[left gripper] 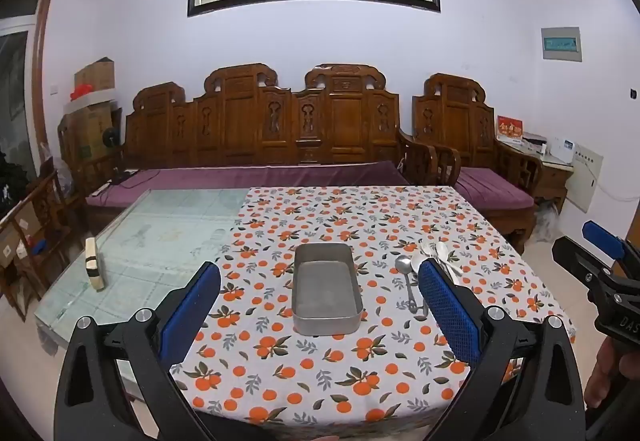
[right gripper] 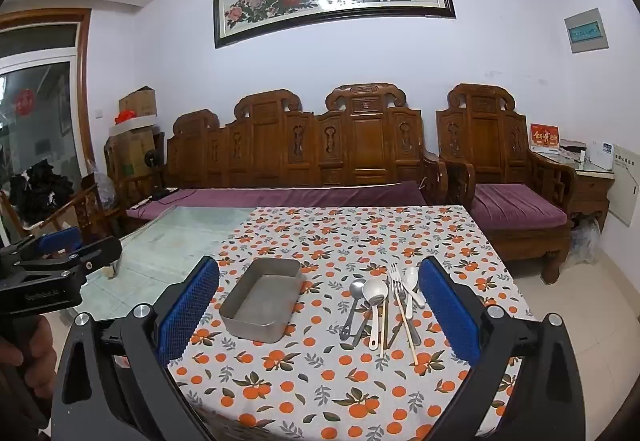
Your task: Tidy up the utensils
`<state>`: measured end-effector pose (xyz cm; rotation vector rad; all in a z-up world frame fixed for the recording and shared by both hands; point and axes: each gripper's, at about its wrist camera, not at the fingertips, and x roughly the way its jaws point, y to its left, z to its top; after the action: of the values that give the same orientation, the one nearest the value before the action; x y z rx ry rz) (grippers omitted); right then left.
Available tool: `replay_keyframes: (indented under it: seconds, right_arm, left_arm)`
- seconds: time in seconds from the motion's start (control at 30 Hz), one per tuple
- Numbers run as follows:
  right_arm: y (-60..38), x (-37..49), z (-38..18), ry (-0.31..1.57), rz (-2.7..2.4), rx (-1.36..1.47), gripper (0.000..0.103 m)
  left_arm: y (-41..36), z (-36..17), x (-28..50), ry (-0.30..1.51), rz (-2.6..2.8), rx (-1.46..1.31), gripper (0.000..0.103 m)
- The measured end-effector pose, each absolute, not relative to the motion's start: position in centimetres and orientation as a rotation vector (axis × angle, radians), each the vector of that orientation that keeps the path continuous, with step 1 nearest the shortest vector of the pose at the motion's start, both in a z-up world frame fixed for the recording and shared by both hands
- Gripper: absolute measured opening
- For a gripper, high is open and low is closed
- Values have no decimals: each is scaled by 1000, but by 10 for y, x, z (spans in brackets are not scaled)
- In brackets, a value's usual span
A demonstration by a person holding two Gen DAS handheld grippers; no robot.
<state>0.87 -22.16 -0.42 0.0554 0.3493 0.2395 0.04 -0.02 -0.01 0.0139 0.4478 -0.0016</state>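
An empty rectangular metal tray point(left gripper: 327, 315) point(right gripper: 256, 329) sits on the orange-print tablecloth point(left gripper: 320, 373) point(right gripper: 320, 385). To its right lies a loose pile of utensils point(right gripper: 380, 305): metal spoons point(right gripper: 374, 291), a fork point(right gripper: 396, 277), a white spoon point(right gripper: 412, 281) and chopsticks point(right gripper: 406, 325). In the left wrist view a metal spoon point(left gripper: 404, 267) shows and the rest sits partly behind a blue pad. My left gripper point(left gripper: 320, 277) hangs open above the near table edge, facing the tray. My right gripper point(right gripper: 318, 279) is open too, with nothing between its fingers.
The left half of the table is bare glass point(left gripper: 160, 237), with a small pale block point(left gripper: 95, 263) near its left edge. A carved wooden sofa point(left gripper: 280, 129) with purple cushions stands behind the table. Each gripper shows at the edge of the other's view.
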Motion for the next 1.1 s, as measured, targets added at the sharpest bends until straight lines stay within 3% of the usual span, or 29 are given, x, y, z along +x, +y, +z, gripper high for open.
replay_keyframes:
  seconds: [1.1]
  right_arm:
    - [-221,8,2,341,239,62,100]
  left_arm:
    - [-2,6,-4,420,-11,4,96]
